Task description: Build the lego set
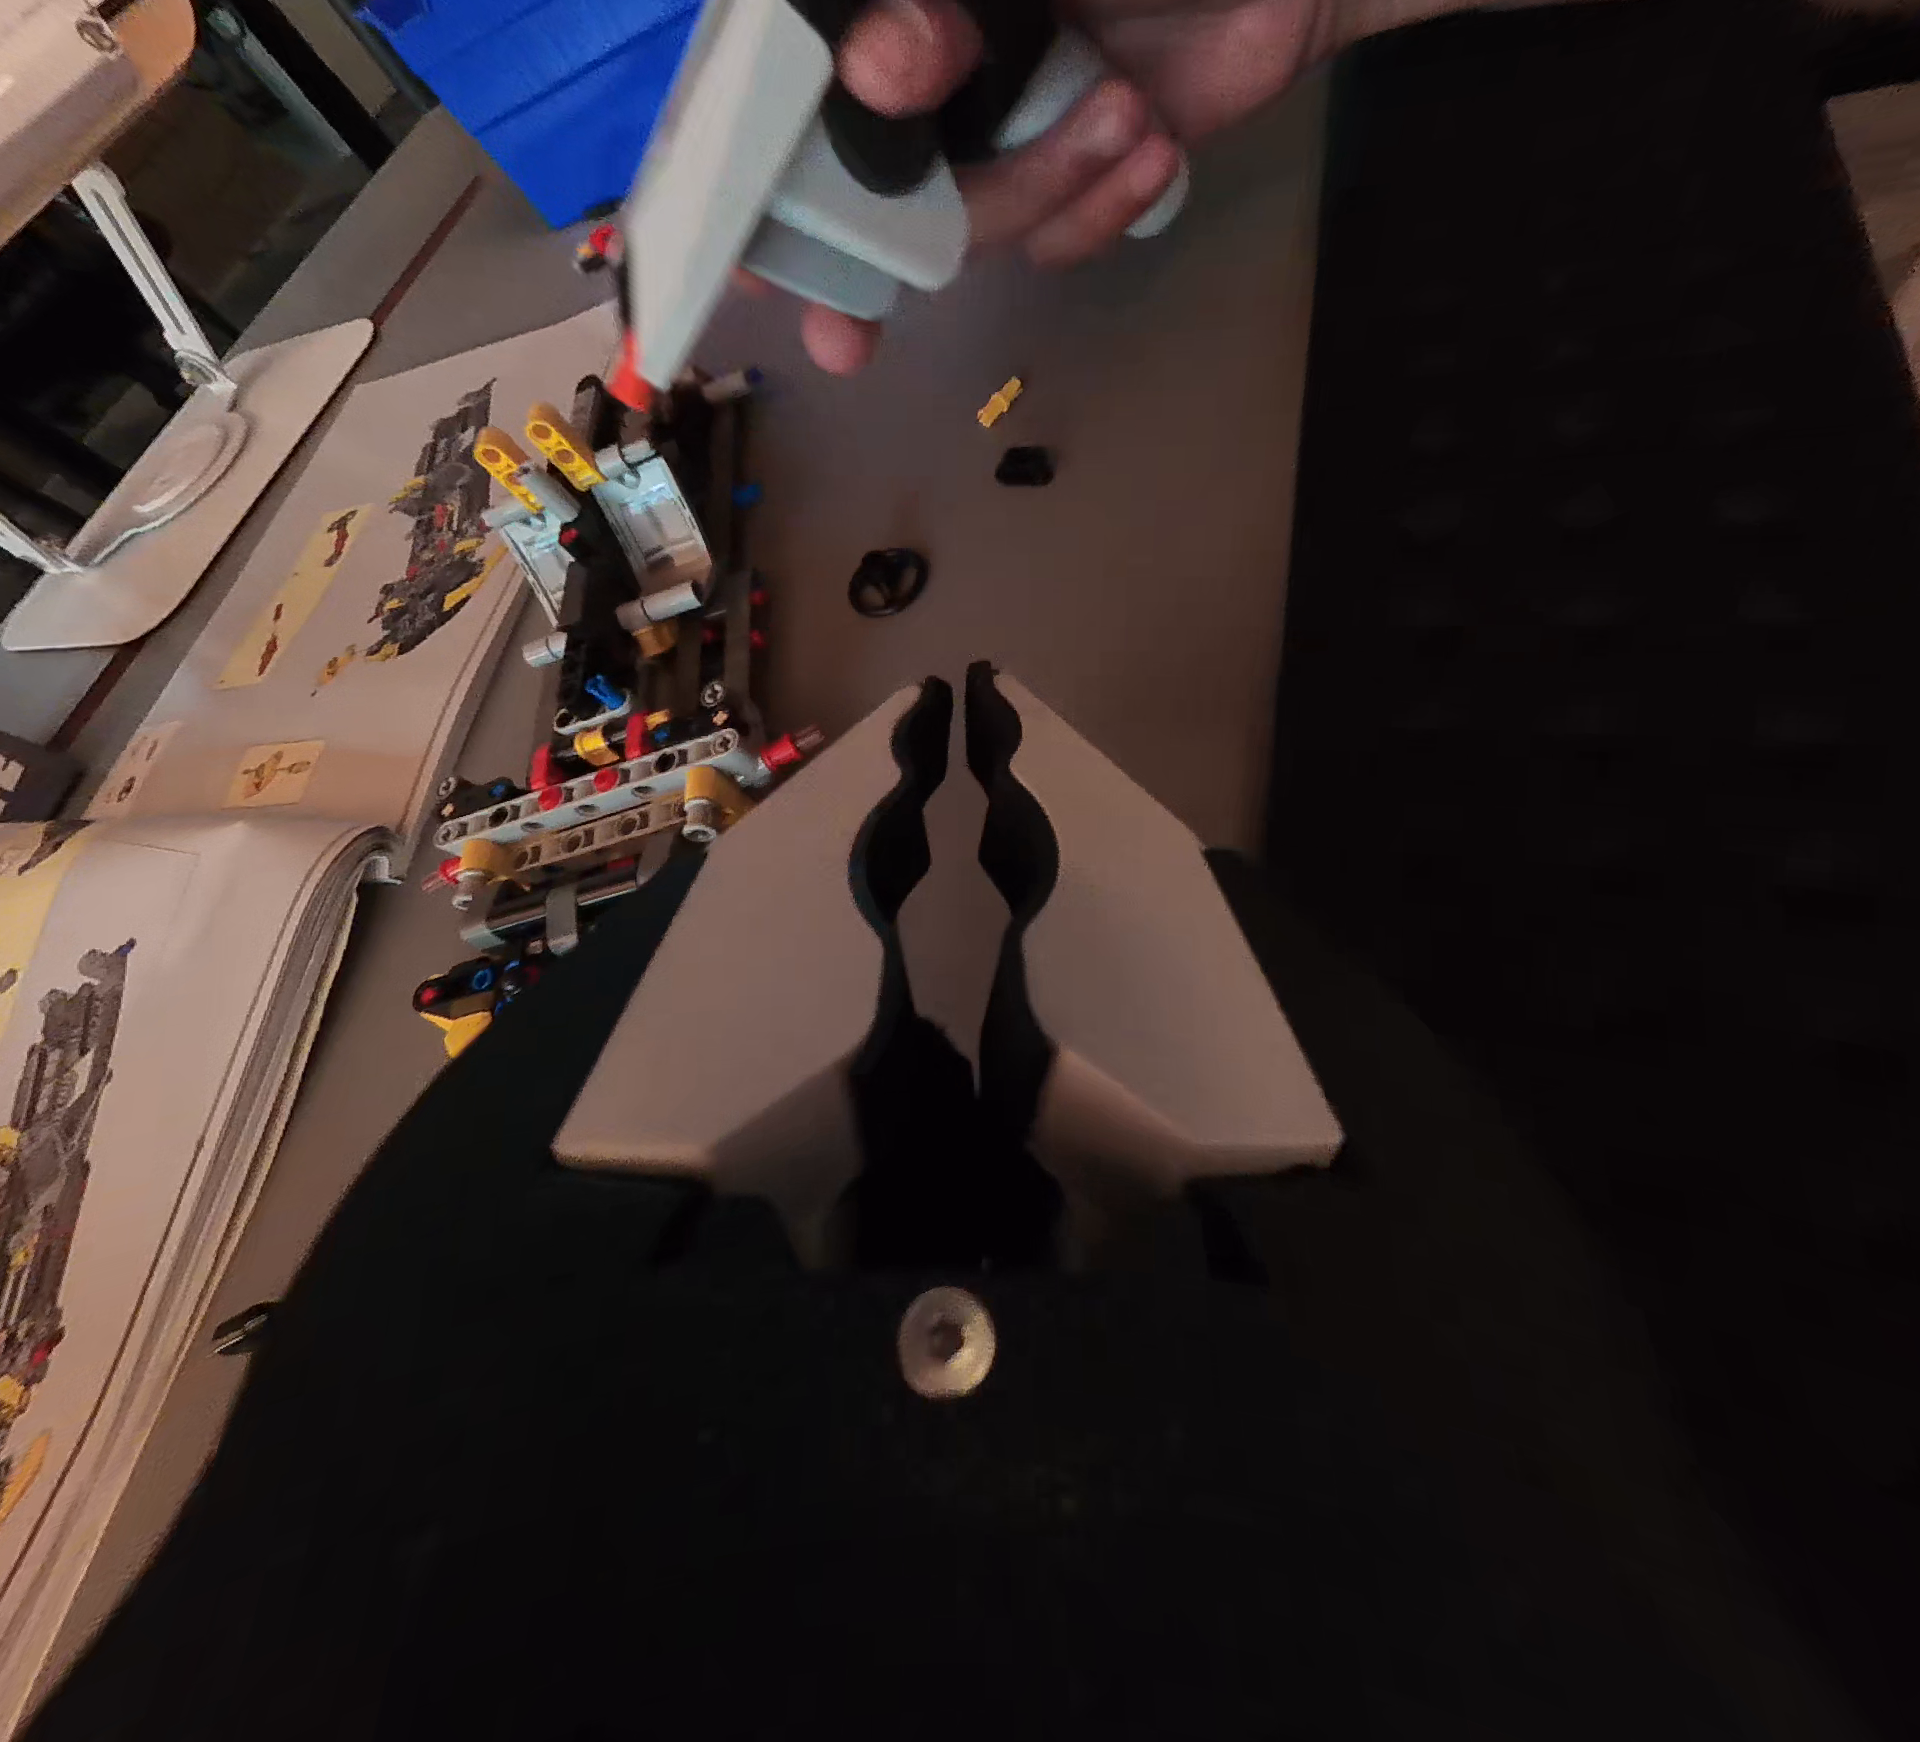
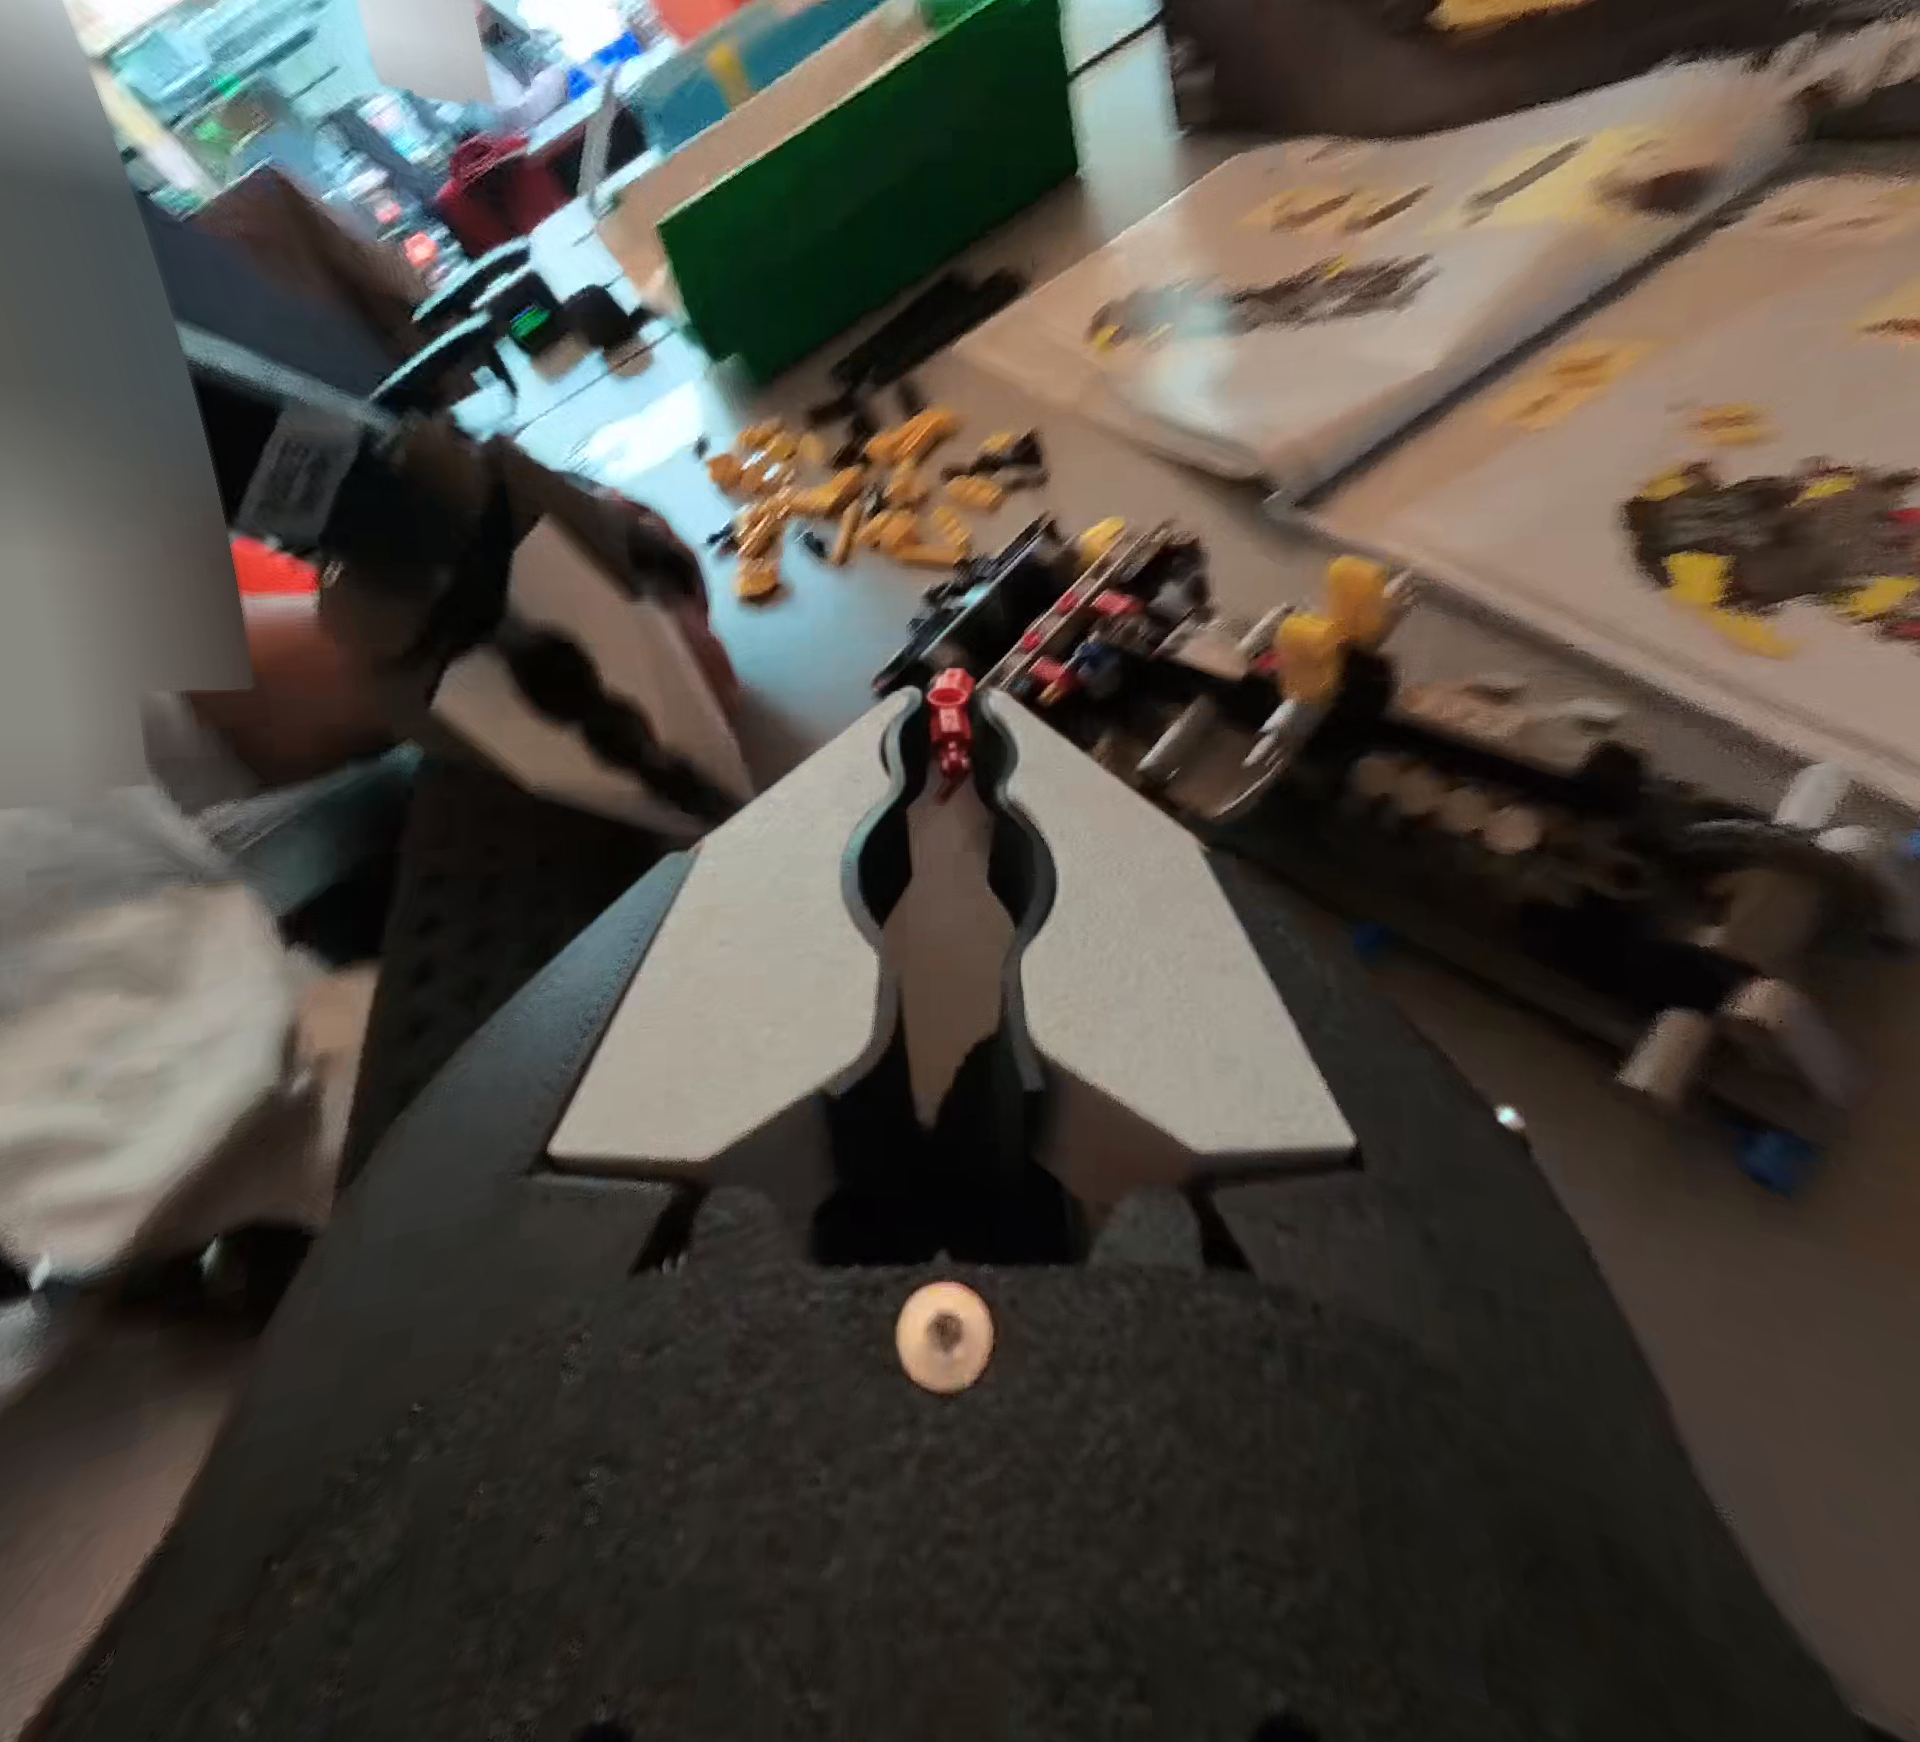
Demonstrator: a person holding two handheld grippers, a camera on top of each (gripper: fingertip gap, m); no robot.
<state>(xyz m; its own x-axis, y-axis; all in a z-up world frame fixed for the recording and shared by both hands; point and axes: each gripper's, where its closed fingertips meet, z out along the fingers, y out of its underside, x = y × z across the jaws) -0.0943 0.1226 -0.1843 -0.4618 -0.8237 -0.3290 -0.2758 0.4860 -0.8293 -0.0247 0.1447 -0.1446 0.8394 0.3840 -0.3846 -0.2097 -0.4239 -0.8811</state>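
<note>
- You are carrying a small red pin (image 2: 950, 728) in your right gripper (image 2: 950, 705), its tips pinched closed on the pin with one end poking out past them, probably so that end can go straight into a hole.
- The part-built model (image 2: 1299, 736) is lying on the table (image 1: 1091, 549) at about two o'clock of those tips, near but not touching; the picture is too blurred to tell which hole you are aiming for.
- Your left gripper (image 1: 958, 690) is hanging with its tips nearly together and nothing between them, the model (image 1: 623, 653) at its ten o'clock, perhaps ready to steady it.
- The open instruction book (image 1: 291, 632) is lying just beside the model at nine o'clock, likely kept there for reference.
- Loose pieces are waiting at twelve o'clock of the left tips: a black ring (image 1: 885, 580), a small black piece (image 1: 1023, 466) and a yellow connector (image 1: 1000, 402).
</note>
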